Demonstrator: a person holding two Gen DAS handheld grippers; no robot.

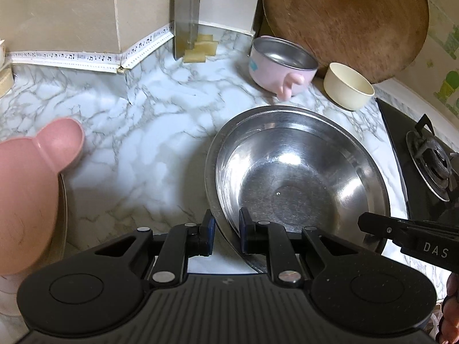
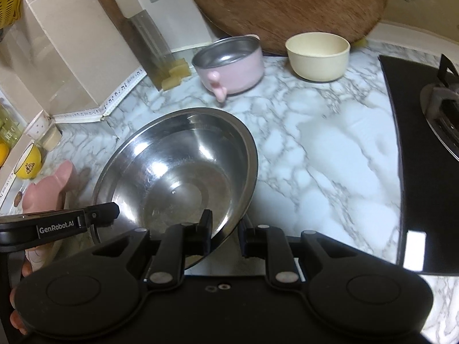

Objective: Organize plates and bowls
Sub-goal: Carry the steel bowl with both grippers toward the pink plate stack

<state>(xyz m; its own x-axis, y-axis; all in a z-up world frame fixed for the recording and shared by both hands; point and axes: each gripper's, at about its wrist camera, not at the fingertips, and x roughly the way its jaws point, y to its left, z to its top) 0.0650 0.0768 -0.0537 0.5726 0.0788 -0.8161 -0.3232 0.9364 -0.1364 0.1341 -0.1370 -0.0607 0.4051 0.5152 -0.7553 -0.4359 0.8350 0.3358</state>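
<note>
Item: large steel bowl [image 1: 298, 172], empty, held above the middle of the marble counter [image 1: 137, 143], tilted. Left gripper [image 1: 226, 233] pinched its near-left rim; right gripper [image 2: 226, 236] pinched the near-right rim. Pink bowl [image 2: 229, 63] and cream bowl [image 2: 318, 56] stood at the back edge, before the round wooden board [image 2: 287, 8]. Judged best: move both hands together, level, grip kept even.
</note>
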